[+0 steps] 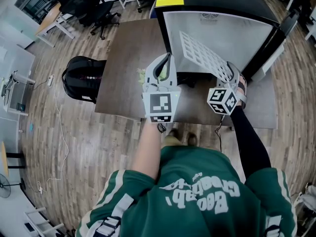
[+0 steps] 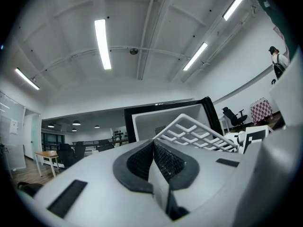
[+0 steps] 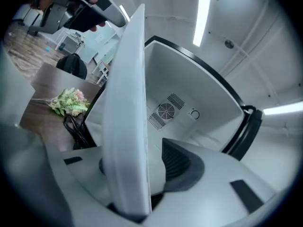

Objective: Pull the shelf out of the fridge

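My right gripper (image 1: 230, 74) is clamped on the near edge of the shelf (image 1: 202, 53), with the white rim pinched between the two pads. In the right gripper view the shelf stands on edge between my jaws and hides one of the pads. From my head the shelf reads as a white grid. It is tilted, with its low near end at my gripper and its far end raised in front of the open fridge (image 1: 237, 36). Nothing but my gripper touches the part of the shelf that I can see. I cannot tell whether its far end is wholly clear of the cavity.

The fridge sits at the far right part of the table (image 1: 126, 53). Its black door (image 1: 274, 41) is swung open toward the table's right edge, and its white inside faces me. A round fan vent (image 3: 165, 111) shows on the back wall.

My left gripper (image 1: 165, 63) has its jaws pressed together with nothing between them. It hangs over the middle of the table, just left of the shelf and apart from it.

A small bunch of flowers (image 3: 71, 102) lies on the table to the left of the fridge, with a coiled black cable (image 3: 78, 126) beside it. A black backpack (image 1: 81, 78) stands on the floor against the table's left edge.
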A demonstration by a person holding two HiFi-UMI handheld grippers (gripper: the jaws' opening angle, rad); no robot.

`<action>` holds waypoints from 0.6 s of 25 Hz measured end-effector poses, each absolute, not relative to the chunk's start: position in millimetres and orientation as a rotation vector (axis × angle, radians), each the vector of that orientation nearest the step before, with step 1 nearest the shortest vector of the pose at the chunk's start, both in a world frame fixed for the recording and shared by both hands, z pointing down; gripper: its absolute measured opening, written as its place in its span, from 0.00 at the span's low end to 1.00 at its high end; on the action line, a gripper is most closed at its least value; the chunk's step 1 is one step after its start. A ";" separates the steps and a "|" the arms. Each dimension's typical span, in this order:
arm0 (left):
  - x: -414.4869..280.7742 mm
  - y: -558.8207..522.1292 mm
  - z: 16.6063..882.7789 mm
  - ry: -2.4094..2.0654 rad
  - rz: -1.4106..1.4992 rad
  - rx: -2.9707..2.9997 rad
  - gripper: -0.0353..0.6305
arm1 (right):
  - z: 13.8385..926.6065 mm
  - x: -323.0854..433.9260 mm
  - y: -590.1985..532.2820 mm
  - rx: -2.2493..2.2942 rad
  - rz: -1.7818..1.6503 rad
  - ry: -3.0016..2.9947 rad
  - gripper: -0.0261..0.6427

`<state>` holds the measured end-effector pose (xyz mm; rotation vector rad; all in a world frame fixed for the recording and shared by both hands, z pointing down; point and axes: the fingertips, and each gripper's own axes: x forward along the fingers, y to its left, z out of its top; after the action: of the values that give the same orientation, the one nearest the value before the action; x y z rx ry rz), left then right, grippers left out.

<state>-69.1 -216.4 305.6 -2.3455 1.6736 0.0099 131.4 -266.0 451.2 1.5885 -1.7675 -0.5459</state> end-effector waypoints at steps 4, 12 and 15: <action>-65.6 -218.5 305.9 1.662 0.011 -2.355 0.08 | 453.3 128.5 -263.6 1.640 -0.405 -1.859 0.25; -56.5 -224.9 310.2 1.647 0.014 -2.379 0.08 | 449.8 131.5 -259.8 1.731 -0.232 -1.966 0.25; -52.8 -226.9 312.4 1.640 0.015 -2.383 0.08 | 449.4 133.7 -258.8 1.763 -0.163 -2.004 0.25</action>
<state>-52.8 -226.9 312.4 -2.3833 1.6396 0.0151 133.7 -258.8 449.4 1.7630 -2.0044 -0.1628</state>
